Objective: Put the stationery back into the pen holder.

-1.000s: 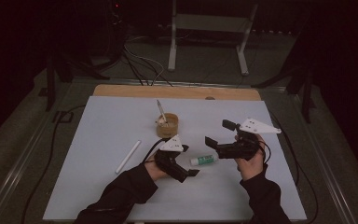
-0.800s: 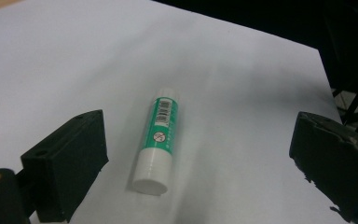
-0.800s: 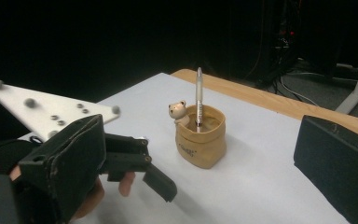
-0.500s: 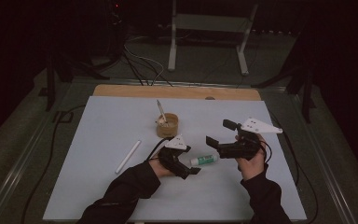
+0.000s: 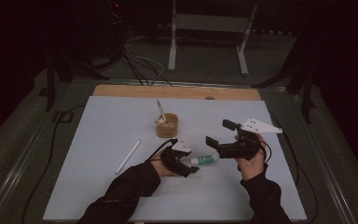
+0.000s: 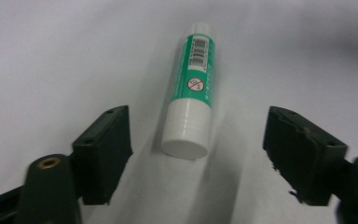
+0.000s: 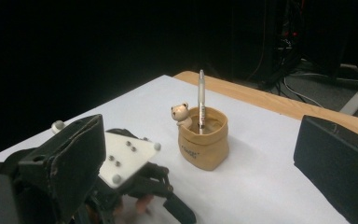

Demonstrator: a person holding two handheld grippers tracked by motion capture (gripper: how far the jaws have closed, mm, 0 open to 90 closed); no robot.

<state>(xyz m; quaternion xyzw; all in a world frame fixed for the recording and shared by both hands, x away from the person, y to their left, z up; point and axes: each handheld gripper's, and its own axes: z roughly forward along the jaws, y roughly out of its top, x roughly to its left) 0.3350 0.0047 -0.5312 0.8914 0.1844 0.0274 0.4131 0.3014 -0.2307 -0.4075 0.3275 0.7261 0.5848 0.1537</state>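
1. The glue stick carries a green label with a barcode near its far end and a small round red prohibition sign at mid-length; a line of white print runs along the label but is too small to read. The tan pouch-shaped holder has small dark lettering on its front, also unreadable.
2. The left gripper view shows the barcode, the prohibition sign and the ribbed white cap; in the high view the glue stick is just a small green-and-white bar. The right gripper view shows a little bear figure on the holder's rim and a pen standing upright inside; in the high view the holder is a plain tan cup with the pen leaning toward 11 o'clock.
3. The glue stick lies flat on the white bench, at about 5 o'clock from the holder. In the high view its long axis runs roughly from 8 to 2 o'clock, white cap toward the left gripper.
4. The left gripper's fingers have just been closing, with the cap end between them, yet they stand apart from it on both sides, released.
5. The right gripper hovers at 3 o'clock from the glue stick, its fingers spread wide and holding nothing.
6. A white stick lies well apart at 9 o'clock.
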